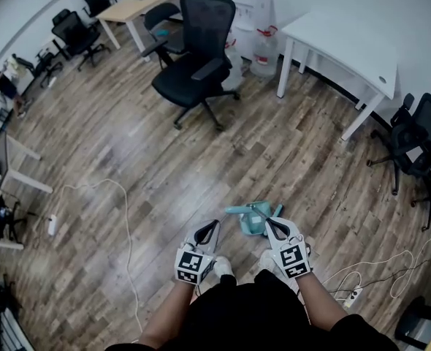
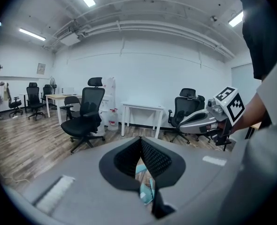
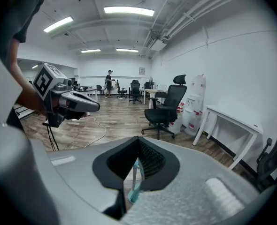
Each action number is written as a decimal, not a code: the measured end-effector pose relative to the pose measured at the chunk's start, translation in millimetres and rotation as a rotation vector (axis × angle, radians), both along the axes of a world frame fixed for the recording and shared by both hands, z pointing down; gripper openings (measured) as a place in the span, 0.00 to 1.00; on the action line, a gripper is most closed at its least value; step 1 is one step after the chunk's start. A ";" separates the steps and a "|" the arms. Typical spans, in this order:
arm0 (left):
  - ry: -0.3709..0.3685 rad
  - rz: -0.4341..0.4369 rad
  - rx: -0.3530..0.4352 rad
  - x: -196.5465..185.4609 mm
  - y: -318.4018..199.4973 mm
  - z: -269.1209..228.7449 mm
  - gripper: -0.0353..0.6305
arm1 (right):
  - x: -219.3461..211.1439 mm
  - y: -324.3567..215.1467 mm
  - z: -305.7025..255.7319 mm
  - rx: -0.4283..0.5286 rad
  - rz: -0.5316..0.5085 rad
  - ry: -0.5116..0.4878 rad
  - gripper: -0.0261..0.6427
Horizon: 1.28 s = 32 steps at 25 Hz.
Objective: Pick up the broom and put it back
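A teal broom and dustpan set (image 1: 250, 218) lies on the wooden floor just in front of the person's feet, its handle pointing left. My left gripper (image 1: 215, 224) hovers just left of it, jaws shut and empty. My right gripper (image 1: 268, 222) hangs over the set's right side, jaws shut with nothing between them. In the left gripper view the jaws (image 2: 141, 139) meet at the tips, and teal plastic (image 2: 147, 189) shows below them. In the right gripper view the shut jaws (image 3: 138, 138) stand above a thin teal handle (image 3: 134, 179). Neither gripper touches the set.
A black office chair (image 1: 197, 57) stands ahead, with a white table (image 1: 347, 46) and water bottles (image 1: 263, 50) at the back right. A white cable (image 1: 124, 218) runs along the floor at left. A power strip (image 1: 354, 295) with cords lies at right, near more chairs (image 1: 420, 145).
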State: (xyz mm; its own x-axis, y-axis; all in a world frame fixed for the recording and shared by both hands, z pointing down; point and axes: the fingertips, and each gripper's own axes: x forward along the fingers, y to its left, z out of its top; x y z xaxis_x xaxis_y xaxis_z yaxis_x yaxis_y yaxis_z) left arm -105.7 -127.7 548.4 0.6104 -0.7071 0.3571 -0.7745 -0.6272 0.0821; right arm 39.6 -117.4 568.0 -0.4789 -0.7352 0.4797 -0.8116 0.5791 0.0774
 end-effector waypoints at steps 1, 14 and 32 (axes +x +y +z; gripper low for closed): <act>-0.003 -0.003 0.004 0.7 0.1 5.9 0.08 | 1.4 -0.3 4.3 -0.013 -0.005 -0.001 0.05; -0.071 -0.039 -0.058 13.3 3.3 46.6 0.08 | -3.9 -10.9 66.5 -0.129 -0.144 0.041 0.16; -0.069 -0.077 -0.130 6.1 11.6 86.7 0.08 | -24.9 -43.2 120.1 -0.159 -0.195 0.106 0.24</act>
State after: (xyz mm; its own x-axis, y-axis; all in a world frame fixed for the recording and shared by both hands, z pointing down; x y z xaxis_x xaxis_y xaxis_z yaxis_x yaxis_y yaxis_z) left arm -99.6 -116.1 635.0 0.5269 -0.6958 0.4881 -0.8266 -0.5533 0.1035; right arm 14.7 -160.7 688.1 -0.5446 -0.5459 0.6367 -0.6760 0.7351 0.0521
